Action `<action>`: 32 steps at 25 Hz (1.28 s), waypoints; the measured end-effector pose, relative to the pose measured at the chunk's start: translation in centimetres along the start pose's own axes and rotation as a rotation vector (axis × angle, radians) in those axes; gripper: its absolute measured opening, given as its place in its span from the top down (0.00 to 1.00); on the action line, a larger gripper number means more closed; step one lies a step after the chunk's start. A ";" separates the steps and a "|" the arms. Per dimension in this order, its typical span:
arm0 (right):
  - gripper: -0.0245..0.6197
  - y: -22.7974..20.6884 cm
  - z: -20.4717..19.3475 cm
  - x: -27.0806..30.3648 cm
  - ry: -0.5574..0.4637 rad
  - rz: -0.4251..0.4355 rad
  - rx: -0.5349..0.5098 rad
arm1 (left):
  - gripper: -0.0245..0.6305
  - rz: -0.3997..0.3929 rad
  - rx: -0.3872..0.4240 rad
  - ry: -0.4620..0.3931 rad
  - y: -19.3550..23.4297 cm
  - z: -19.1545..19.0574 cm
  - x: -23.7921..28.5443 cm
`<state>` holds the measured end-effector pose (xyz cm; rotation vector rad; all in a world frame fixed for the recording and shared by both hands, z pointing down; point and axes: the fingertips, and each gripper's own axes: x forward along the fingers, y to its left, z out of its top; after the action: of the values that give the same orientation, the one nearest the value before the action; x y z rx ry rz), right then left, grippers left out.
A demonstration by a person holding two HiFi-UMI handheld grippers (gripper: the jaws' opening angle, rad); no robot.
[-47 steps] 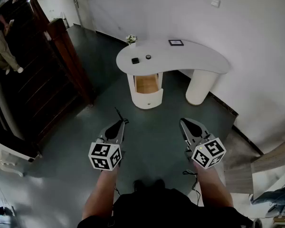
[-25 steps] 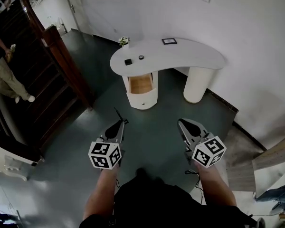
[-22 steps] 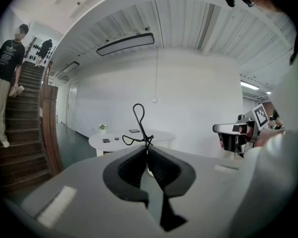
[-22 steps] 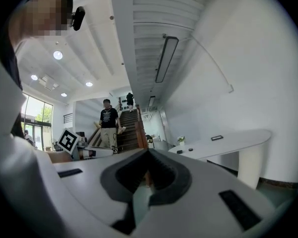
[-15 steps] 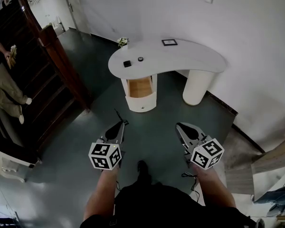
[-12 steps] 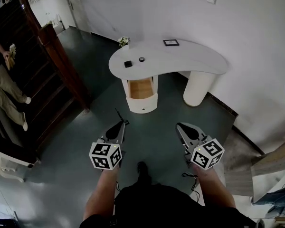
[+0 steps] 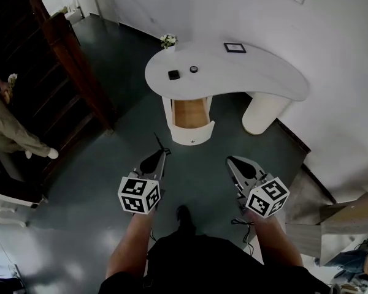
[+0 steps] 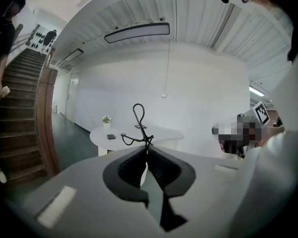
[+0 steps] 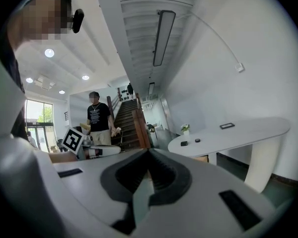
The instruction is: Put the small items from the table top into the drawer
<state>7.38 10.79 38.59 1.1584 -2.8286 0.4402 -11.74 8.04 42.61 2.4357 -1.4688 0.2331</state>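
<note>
Left tongs (image 7: 162,155) pinch a thin black wire (image 8: 147,139), right tongs (image 7: 231,162) closed empty; I would walk nearer the bench (image 7: 257,78) before reaching its drawer (image 7: 191,114)

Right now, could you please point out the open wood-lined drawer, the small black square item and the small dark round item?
open wood-lined drawer (image 7: 190,114), head view, bare wooden floor.
small black square item (image 7: 173,75), head view, top face.
small dark round item (image 7: 194,69), head view, centre.
</note>
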 end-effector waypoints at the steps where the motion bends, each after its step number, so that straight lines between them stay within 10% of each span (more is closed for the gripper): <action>1: 0.94 -0.2 0.0 0.9 0.007 -0.001 0.001 | 0.93 -0.004 -0.001 0.002 0.6 0.1 0.5; 32: 0.94 -6.8 3.1 14.4 0.036 0.044 0.005 | 0.93 -0.001 -0.016 0.010 9.8 3.7 8.9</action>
<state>1.96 -4.43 39.45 1.0791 -2.8286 0.4666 -16.25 -4.92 43.14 2.4192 -1.4598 0.2330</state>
